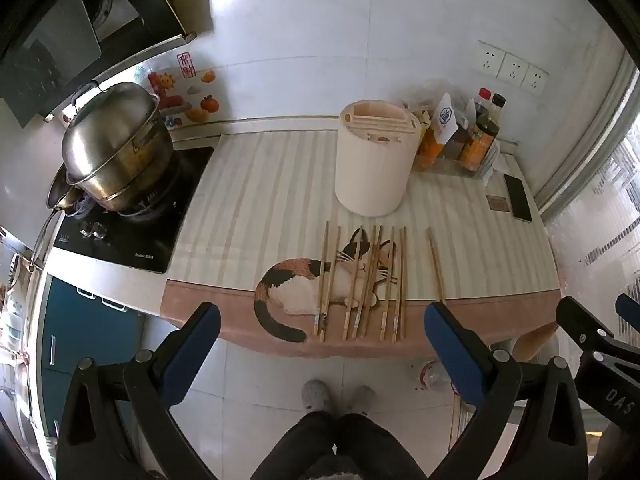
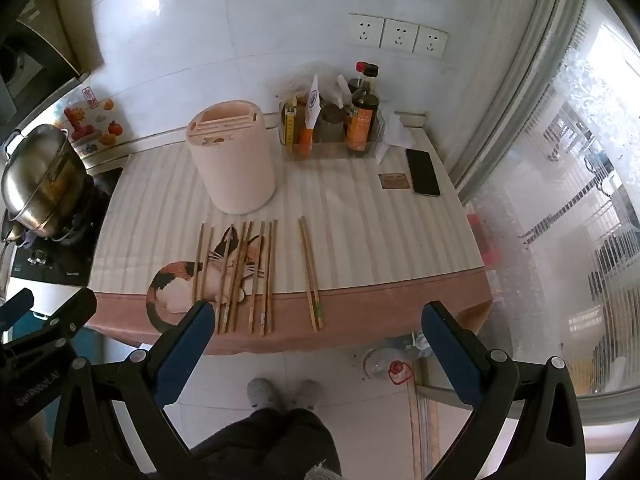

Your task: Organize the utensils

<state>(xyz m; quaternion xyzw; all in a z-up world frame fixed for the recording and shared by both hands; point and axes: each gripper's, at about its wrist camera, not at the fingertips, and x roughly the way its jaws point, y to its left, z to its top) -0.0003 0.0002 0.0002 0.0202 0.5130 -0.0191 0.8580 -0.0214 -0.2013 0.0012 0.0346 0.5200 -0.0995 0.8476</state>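
Plainly, both the left hand-held gripper (image 1: 322, 330) and the right hand-held gripper (image 2: 314, 326) are spread wide and hold nothing; ahead of each, on the surface (image 2: 360, 232), lie the chopsticks (image 2: 236, 276) in a row, with a separate pair (image 2: 310, 274) just ahead of the right one; their long axes run away from the grippers toward the holder (image 2: 234, 160) beyond; they look light, stiff, thin and likely slippery, so pinching across the near ends at the surface's edge seems best.

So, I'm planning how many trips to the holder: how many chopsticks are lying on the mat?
10: a row of eight chopsticks across the cat picture, a separate pair to their right. Overlaps may hide some.
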